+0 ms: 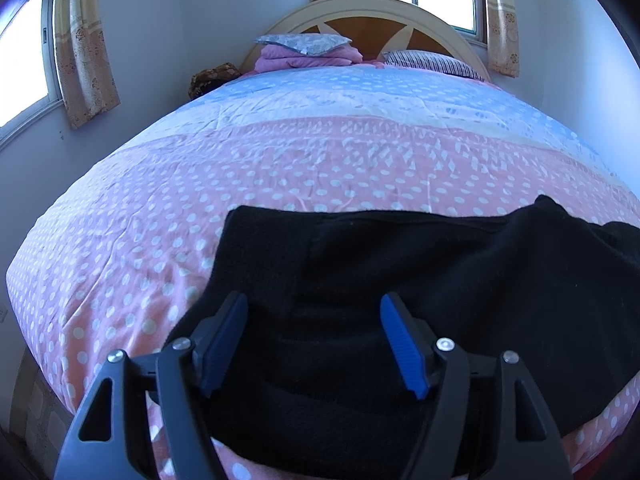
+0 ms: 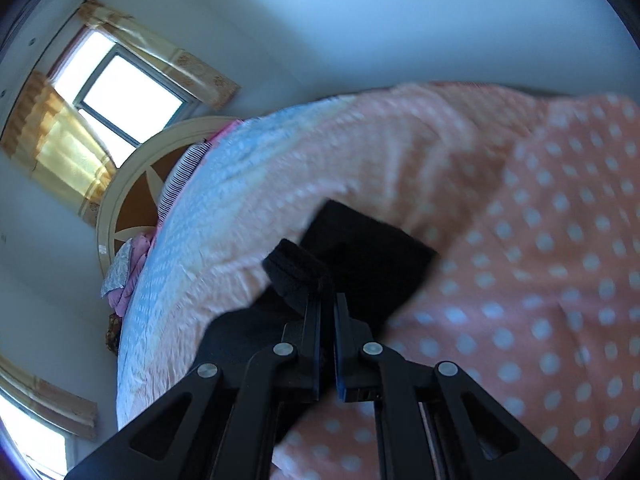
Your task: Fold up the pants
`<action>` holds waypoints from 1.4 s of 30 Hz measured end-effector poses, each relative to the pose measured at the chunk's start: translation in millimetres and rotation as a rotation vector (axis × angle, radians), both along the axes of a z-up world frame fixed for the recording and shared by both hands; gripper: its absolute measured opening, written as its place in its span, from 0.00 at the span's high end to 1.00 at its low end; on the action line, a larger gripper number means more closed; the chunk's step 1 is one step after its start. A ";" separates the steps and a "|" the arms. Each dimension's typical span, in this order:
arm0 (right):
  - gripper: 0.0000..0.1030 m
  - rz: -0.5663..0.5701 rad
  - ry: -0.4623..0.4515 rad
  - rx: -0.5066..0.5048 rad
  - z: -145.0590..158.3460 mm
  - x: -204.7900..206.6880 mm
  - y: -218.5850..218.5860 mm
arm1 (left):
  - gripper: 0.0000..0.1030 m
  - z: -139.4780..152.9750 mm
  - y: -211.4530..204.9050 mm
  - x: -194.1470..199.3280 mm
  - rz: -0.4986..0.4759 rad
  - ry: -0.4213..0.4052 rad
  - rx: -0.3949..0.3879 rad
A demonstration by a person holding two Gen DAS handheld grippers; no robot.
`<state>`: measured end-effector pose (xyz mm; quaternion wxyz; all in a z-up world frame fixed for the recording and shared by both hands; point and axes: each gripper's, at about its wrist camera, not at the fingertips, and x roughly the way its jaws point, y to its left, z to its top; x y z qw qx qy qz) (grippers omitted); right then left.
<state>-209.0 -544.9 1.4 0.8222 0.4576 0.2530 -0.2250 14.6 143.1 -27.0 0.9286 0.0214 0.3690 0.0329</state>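
We have the black pants (image 1: 360, 280) lying along the near edge of the bed (image 1: 120, 240), partly doubled over already, on the pink dotted cover. Our left gripper (image 1: 314, 344) hangs over the near part of the cloth with its jaws apart and nothing between the blue pads (image 1: 404, 348); it touches no fabric that we can see. Our right gripper (image 2: 328, 308) has its jaws together on a bunched end of the pants, which rises as a thick dark roll just past the fingertips. To do this fold well, we judge we should carry that pinched end across low and level, keep the cloth taut so no crease forms beneath, and bring the left gripper down on the near layer to pin it, lest the stack slide toward the bed's edge
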 end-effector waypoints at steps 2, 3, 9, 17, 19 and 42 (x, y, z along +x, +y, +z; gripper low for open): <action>0.93 -0.023 0.055 0.034 -4.5 -5.4 -2.7 | 0.30 0.7 -0.4 1.2 0.000 0.007 0.002; 0.93 -0.051 0.085 0.036 -3.7 -9.7 -5.5 | 0.30 0.8 -0.7 1.5 0.002 0.010 0.003; 0.93 -0.269 0.159 -0.163 37.0 -38.5 -22.1 | 0.28 1.3 -2.4 5.3 0.025 0.021 0.011; 0.65 0.079 0.015 0.012 18.5 49.4 -41.4 | 0.27 1.4 -4.5 8.1 0.048 0.025 0.015; 0.55 0.084 0.037 -0.029 14.5 57.2 -40.0 | 0.27 1.1 -4.4 7.6 0.046 0.022 0.018; 0.90 0.228 0.132 -0.457 35.8 86.8 -21.6 | 0.23 -1.2 -8.4 13.3 0.085 0.015 0.035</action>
